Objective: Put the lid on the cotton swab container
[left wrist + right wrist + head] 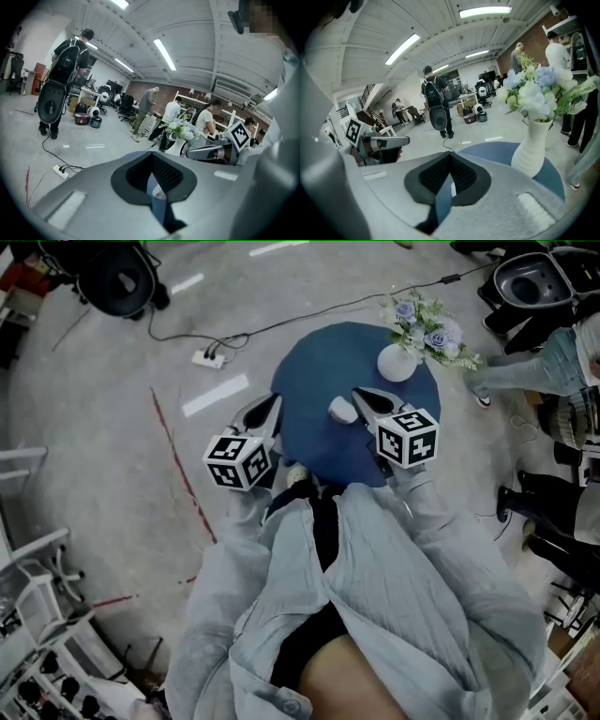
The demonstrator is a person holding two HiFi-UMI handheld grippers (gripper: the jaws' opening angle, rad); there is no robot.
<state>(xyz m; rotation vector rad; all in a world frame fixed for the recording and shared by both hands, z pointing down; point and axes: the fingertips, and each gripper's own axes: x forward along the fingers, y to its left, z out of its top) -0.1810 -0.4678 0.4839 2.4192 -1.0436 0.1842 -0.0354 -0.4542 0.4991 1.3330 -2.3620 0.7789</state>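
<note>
Fingers (265, 414) together (both grippers (276, 399) (359, 392)) — vase (397, 363) near container (342, 410).

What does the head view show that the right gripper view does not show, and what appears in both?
Only the head view shows the power strip on the floor and the wearer's pale shirt. Only the right gripper view shows the ceiling lamps and a person with a backpack standing behind. Both show the blue table, the white vase of flowers on it, and the left gripper.
</note>
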